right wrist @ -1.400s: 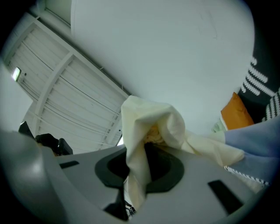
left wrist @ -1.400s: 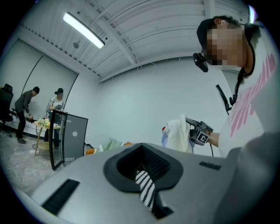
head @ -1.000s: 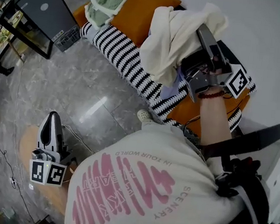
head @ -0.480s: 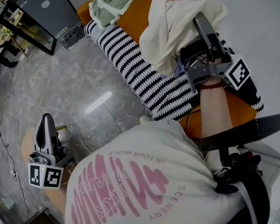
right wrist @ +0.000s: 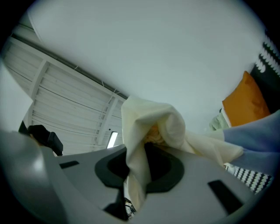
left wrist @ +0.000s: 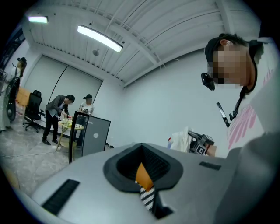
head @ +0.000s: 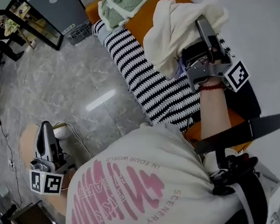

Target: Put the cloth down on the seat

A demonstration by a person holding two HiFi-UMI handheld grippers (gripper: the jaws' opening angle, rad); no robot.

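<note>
- Right gripper is clamped on the cream cloth. In the right gripper view the fabric runs straight down between the two jaws and spills over the top of them.
- That cloth is all bunched up in a big wad around the gripper's nose. It's held over the orange seat of the sofa, with the loose end drooping toward the black-and-white striped cover.
- Can't tell from the head view whether the hanging bit actually touches the seat or just dangles above it.
- A pale blue strip of fabric peeks out just under the wad, right beside the gripper body.
- The arm holding that gripper reaches out over the sofa, and there's a red bead bracelet on the wrist.
- Left gripper hangs low by the person's side over the grey marble floor, well away from the sofa. Its jaws are pressed together with nothing in them.
- A green towel sits at the far end of the seat, apart from the cream cloth.
- A dark panel stands on the floor past that end, with a wire basket next to it.
</note>
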